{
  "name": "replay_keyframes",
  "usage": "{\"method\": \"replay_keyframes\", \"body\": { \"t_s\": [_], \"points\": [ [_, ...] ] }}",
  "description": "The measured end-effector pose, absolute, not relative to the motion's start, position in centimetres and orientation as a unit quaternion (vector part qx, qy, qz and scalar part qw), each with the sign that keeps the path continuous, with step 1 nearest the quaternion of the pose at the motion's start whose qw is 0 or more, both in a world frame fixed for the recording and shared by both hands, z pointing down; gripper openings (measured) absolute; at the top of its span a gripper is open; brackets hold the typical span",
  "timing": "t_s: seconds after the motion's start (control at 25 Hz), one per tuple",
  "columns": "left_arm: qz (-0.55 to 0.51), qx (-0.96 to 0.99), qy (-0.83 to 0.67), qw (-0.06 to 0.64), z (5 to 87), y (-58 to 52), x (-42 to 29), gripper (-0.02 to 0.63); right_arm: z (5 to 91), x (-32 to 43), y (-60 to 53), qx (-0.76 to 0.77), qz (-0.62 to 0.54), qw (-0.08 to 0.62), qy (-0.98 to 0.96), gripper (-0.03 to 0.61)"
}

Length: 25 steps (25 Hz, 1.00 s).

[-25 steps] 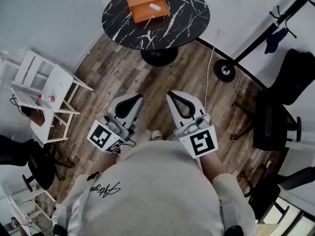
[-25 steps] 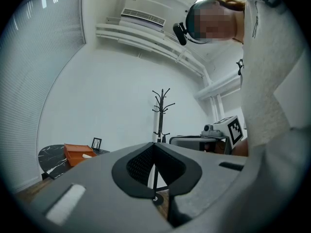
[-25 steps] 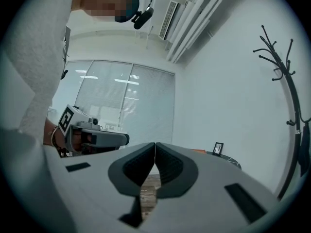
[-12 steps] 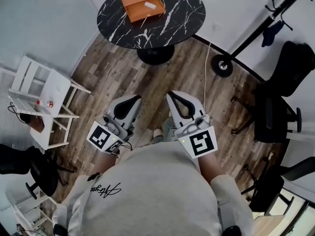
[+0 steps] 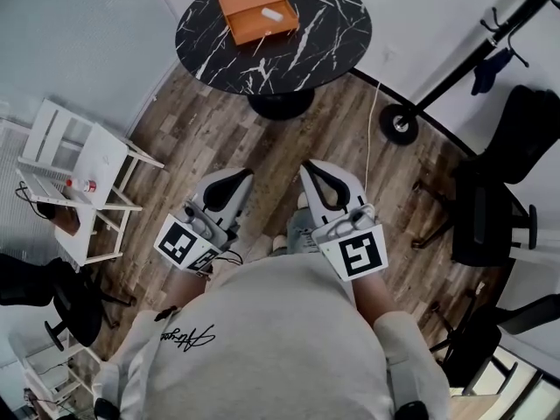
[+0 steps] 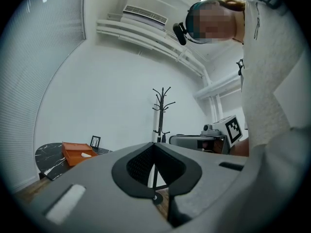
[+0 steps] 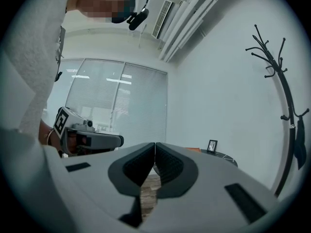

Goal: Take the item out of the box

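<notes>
An orange open box (image 5: 256, 10) lies on a round black marble table (image 5: 324, 38) at the top of the head view, with a small white item (image 5: 271, 13) inside it. In the left gripper view the box (image 6: 75, 152) and the white item (image 6: 87, 154) show far off at the left. Both grippers are held close to the person's body, well short of the table. My left gripper (image 5: 241, 176) is shut with nothing in it, its jaws meeting at the tip (image 6: 154, 143). My right gripper (image 5: 308, 167) is shut and empty too (image 7: 155, 143).
A white folding rack (image 5: 77, 171) stands at the left on the wood floor. A black coat stand (image 5: 464, 59) with a round base (image 5: 400, 123) rises at the right, beside black office chairs (image 5: 494, 199). A white cable (image 5: 371, 129) runs across the floor near the table.
The whole head view has shifted slightly; the table and box sit a little right and up of where they were half a second ago. Both grippers stay shut in the same pose.
</notes>
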<state>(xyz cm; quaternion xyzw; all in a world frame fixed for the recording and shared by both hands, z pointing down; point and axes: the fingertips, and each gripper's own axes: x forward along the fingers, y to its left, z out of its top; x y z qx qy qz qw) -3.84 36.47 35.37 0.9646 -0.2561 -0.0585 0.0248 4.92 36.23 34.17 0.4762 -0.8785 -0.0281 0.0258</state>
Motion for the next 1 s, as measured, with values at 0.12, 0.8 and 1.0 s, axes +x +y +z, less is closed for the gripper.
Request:
{"method": "replay_keyframes", "body": {
  "t_s": [0.12, 0.8, 1.0],
  "points": [
    [-0.058, 0.963, -0.264, 0.023, 35.2, 35.0, -3.5, 0.002, 34.2, 5.2, 34.5, 0.466, -0.026, 0.028, -0.884, 0.009],
    [-0.059, 0.952, -0.299, 0.010, 33.6, 24.9, -1.0, 0.002, 32.9, 7.2, 23.6, 0.427, -0.035, 0.028, -0.903, 0.009],
    [-0.056, 0.949, -0.309, 0.013, 33.7, 22.5, -0.1, 0.002, 33.0, 8.0, 21.1, 0.416, -0.032, 0.031, -0.908, 0.009]
  ]
}}
